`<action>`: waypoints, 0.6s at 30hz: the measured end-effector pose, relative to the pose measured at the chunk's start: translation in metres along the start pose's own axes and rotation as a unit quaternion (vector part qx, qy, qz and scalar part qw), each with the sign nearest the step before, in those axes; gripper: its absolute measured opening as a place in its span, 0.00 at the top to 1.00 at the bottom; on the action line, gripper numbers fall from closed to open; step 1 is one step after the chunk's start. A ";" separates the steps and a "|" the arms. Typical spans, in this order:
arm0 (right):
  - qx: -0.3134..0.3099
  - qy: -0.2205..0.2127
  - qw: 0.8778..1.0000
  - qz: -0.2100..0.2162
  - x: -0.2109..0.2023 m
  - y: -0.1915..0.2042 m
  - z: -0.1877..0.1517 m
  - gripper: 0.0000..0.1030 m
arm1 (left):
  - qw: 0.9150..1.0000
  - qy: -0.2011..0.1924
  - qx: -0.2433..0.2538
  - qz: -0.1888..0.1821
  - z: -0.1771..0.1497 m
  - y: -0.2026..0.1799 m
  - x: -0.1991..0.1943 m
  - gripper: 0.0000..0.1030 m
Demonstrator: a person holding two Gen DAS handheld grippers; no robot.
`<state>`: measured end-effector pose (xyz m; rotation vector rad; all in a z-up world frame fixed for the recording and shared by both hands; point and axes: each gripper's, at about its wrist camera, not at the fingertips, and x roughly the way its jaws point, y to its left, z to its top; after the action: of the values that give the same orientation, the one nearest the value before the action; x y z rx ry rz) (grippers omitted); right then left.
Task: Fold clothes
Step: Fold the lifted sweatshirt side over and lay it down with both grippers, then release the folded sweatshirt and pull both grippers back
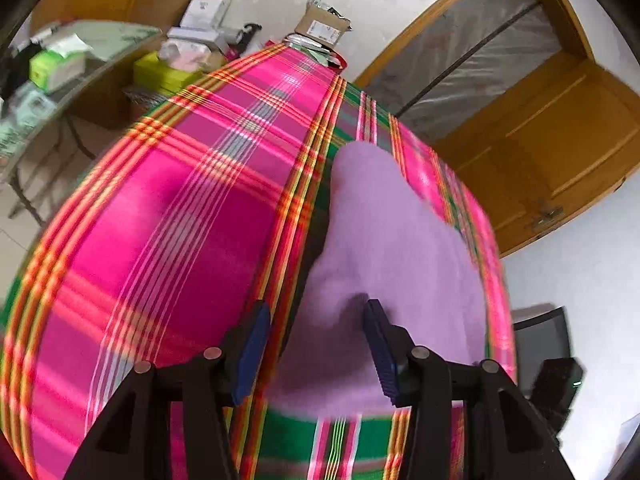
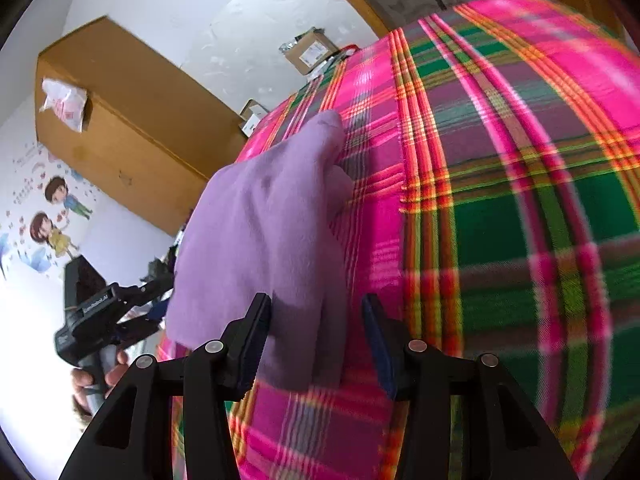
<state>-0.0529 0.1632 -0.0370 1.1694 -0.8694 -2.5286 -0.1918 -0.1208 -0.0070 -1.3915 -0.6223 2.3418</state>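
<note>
A lilac fleece garment (image 1: pixel 392 240) lies on a bright pink, green and orange plaid cloth (image 1: pixel 160 220) that covers the surface. My left gripper (image 1: pixel 318 344) is open just above the garment's near end, with lilac fabric showing between its blue pads. In the right wrist view the same garment (image 2: pixel 260 232) lies along the left edge of the plaid cloth (image 2: pixel 500 200). My right gripper (image 2: pixel 316 340) is open too, and the garment's near corner lies between its fingers. Neither gripper pinches the fabric.
A glass-topped table (image 1: pixel 120 44) with boxes and packets stands at the far left. A wooden door (image 1: pixel 560 140) is on the right. A cardboard box (image 1: pixel 322 26) sits beyond the cloth's far end. A hand (image 2: pixel 86 384) holds a black gripper housing (image 2: pixel 86 312) by the cloth's left edge.
</note>
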 end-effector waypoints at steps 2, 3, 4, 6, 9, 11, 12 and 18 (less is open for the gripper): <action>-0.019 0.009 1.000 -0.009 -0.003 0.008 -0.005 0.53 | 1.000 -0.011 0.019 0.022 -0.012 -0.012 -0.006 0.53; -0.028 0.016 0.999 -0.011 -0.003 0.012 -0.008 0.53 | 0.999 -0.018 0.031 0.034 -0.019 -0.019 -0.009 0.53; -0.040 0.021 0.999 -0.017 -0.004 0.016 -0.012 0.53 | 0.998 -0.023 0.042 0.043 -0.026 -0.025 -0.011 0.53; -0.066 0.028 0.997 -0.034 -0.002 0.026 -0.020 0.53 | 0.996 -0.031 0.064 0.059 -0.038 -0.036 -0.014 0.53; -0.110 0.040 0.991 -0.066 0.000 0.040 -0.035 0.53 | 0.994 -0.039 0.079 0.072 -0.056 -0.046 -0.016 0.53; -0.128 0.043 0.988 -0.072 0.000 0.045 -0.044 0.52 | 0.992 -0.043 0.083 0.084 -0.065 -0.051 -0.018 0.53; -0.137 0.045 0.986 -0.079 0.000 0.048 -0.048 0.52 | 0.991 -0.044 0.087 0.093 -0.068 -0.053 -0.017 0.53; -0.175 0.044 0.977 -0.117 -0.003 0.059 -0.068 0.51 | 0.980 -0.069 0.124 0.136 -0.081 -0.066 -0.012 0.53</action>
<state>-0.0022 0.0885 -0.0344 1.3130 -0.2583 -2.6402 -0.1096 -0.0557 0.0023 -1.2759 -0.1706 2.6384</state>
